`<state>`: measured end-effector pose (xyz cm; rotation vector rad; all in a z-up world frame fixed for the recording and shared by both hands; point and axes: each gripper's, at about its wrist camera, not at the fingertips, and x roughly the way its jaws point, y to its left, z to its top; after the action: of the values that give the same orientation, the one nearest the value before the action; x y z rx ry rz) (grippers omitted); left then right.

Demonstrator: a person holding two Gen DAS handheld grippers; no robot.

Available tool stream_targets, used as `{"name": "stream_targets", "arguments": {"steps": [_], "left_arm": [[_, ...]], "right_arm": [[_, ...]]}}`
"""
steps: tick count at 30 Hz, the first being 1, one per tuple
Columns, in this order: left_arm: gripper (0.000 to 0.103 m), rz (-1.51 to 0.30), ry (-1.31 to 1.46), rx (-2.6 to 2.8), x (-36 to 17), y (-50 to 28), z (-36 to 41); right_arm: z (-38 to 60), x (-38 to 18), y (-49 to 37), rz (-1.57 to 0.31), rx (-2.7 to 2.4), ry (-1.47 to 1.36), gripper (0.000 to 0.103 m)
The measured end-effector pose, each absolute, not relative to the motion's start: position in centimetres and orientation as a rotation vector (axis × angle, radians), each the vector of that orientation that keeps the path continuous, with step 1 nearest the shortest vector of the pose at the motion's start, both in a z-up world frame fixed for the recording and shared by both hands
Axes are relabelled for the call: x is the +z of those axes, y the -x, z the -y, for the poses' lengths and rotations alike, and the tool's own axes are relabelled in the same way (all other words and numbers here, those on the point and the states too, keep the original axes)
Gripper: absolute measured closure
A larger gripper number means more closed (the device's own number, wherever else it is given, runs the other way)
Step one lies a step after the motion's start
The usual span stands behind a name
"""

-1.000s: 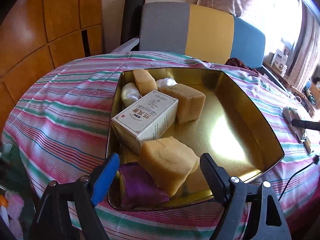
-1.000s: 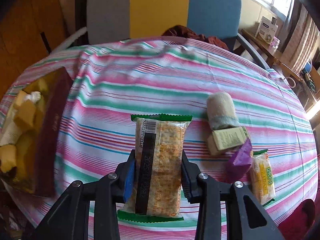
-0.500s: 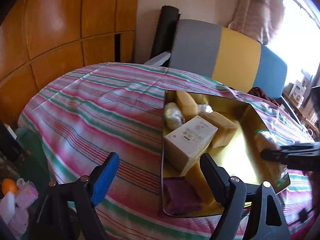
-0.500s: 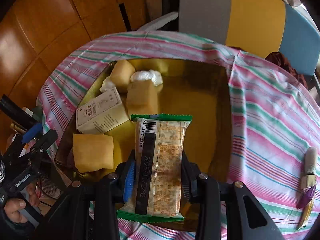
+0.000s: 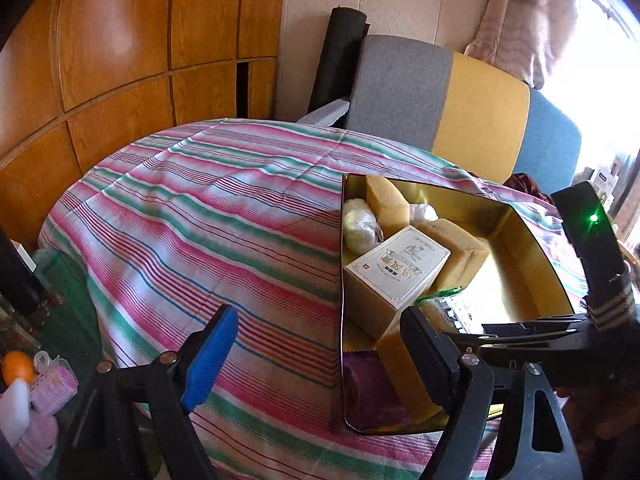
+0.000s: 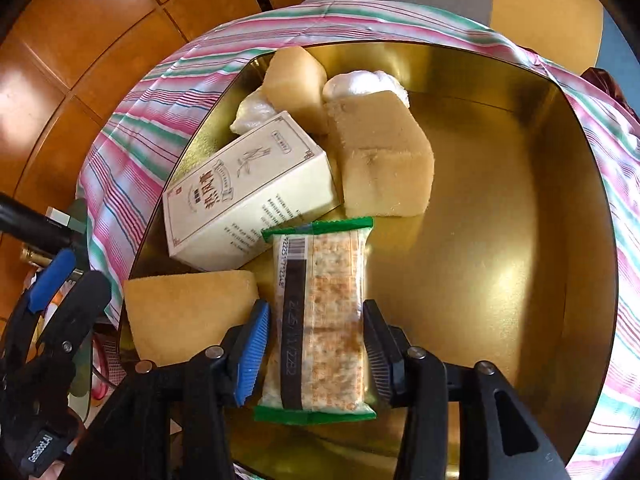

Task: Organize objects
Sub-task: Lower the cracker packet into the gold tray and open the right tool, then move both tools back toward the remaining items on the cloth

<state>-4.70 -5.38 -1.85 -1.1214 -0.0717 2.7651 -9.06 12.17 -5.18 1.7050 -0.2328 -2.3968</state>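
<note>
A gold tin (image 6: 500,200) lies on the striped tablecloth. In it are a white printed box (image 6: 248,192), several yellow sponge-like blocks (image 6: 380,160) and white wrapped lumps (image 6: 360,80). My right gripper (image 6: 316,308) hangs low inside the tin, and its jaws are opening. A green-edged cracker packet (image 6: 320,312) lies between them on the tin floor, with a slim gap at each pad. My left gripper (image 5: 318,320) stands open and empty over the cloth, left of the tin (image 5: 516,280). There the right gripper (image 5: 540,328) reaches in from the right. A purple packet (image 5: 368,388) sits in the tin's near corner.
A grey, yellow and blue chair back (image 5: 460,112) stands behind the table, with a black roll (image 5: 340,60) beside it. Wooden wall panels (image 5: 120,40) fill the left. Below the table's left edge are an orange (image 5: 16,366) and pink bundles (image 5: 52,388).
The right gripper carried the cracker packet from the bare tablecloth over the tin and down into it, and its pads have parted from the packet. The left view swung left, off the tin.
</note>
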Motion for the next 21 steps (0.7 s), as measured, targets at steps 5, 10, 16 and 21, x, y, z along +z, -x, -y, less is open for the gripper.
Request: {"name": "stream_targets", "arguments": {"steps": [5,10,16,21], "left_arm": [[0.018,0.045,1.107,2.773,-1.6,4.3,4.9],[0.018,0.007,1.065,2.790,-0.9,3.8,4.3],[0.018,-0.047,1.014,2.792,-0.1,2.9,3.3],[0.018,-0.078,0.982,2.779,0.5,2.2,2.2]], "right_arm": [[-13.5,-3.5,7.9,0.263,-2.473,-1.604,0.056],[-14.3,-2.0,6.8,0.245,-2.550,-1.533,0.056],[-15.6,-0.4,5.0,0.191,-2.636,-1.451,0.056],[-17.4,0.8,2.9,0.126,-2.716,-1.397,0.056]]}}
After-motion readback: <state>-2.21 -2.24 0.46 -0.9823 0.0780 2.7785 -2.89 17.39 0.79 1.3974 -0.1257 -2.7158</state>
